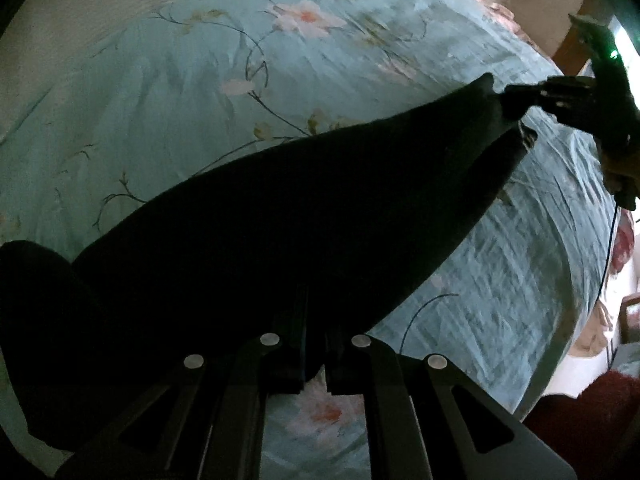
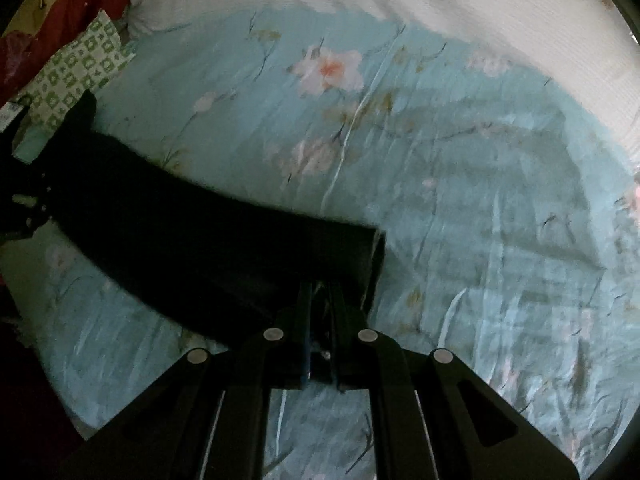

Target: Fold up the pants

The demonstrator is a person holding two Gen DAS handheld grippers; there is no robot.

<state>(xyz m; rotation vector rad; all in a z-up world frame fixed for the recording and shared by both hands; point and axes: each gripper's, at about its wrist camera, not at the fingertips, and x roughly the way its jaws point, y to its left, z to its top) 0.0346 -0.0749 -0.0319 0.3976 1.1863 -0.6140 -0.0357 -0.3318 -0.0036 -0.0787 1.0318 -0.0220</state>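
While black pants [image 1: 260, 232] hang over floral bedsheet [image 1: 200, 92], left tool [image 1: 316, 344] and right tool [image 2: 320, 320] both clamp cloth.

Wide open bed [image 2: 460, 200] lies ahead, bare sheet right across. The black pants [image 2: 200, 248] span the near side, and a patterned pillow [image 2: 76, 68] crowds the far-left corner.

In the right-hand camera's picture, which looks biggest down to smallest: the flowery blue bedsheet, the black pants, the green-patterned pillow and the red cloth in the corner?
1. Bedsheet, filling most of the view.
2. Black pants, though enlarged by nearness to the camera.
3. Green-patterned pillow and red cloth: similar, both partly cut off, so unranked.
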